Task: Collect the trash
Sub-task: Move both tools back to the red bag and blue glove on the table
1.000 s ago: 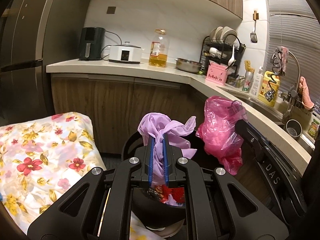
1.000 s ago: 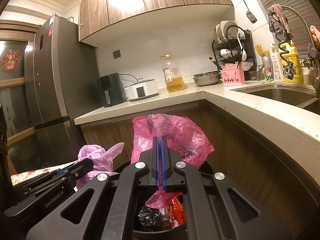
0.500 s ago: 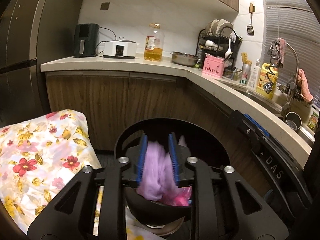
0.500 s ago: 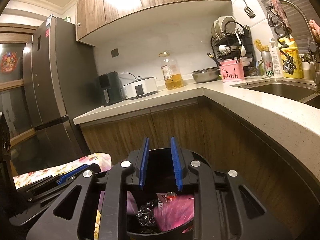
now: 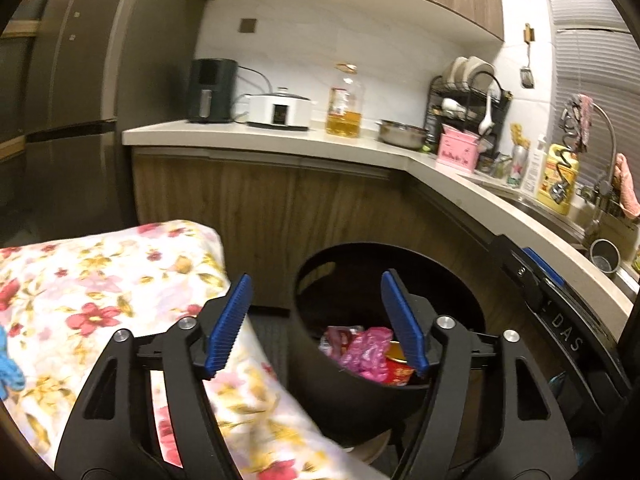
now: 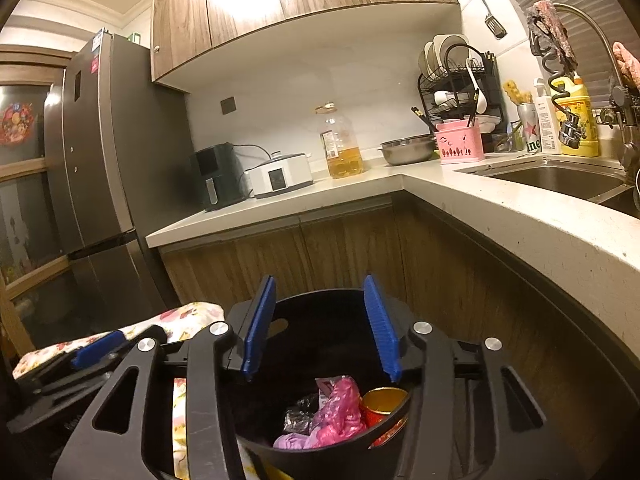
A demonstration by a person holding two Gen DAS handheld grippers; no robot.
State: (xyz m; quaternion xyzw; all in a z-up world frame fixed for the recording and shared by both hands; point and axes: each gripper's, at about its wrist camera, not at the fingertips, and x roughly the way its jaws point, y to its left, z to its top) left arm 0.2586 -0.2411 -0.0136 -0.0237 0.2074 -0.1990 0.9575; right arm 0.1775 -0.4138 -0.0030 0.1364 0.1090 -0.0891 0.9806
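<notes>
Two hand-held claws hover over a round black trash bin [image 6: 320,360] standing on the floor in front of wooden kitchen cabinets. The left claw [image 5: 316,320] has just been opening; its blue pads now stand wide apart with nothing between them. The right claw [image 6: 320,324] has likewise just been opening, to about half its spread, and it too grips nothing. Both plastic bags now lie inside the bin: the pink bag [image 6: 340,408] crumpled in the middle, the lilac bag [image 6: 292,440] below it at the near side, beside a red can [image 6: 380,404] and a scrap of black wrapper [image 6: 298,412]. From the right claw the trash sits directly below and slightly nearer; from the left claw it lies below and to the right. A flowered cloth [image 5: 100,288] covers something to the left of the bin. The release looks complete; a clean finish probably means lifting both claws straight up, pads kept apart, so no bag snags.
</notes>
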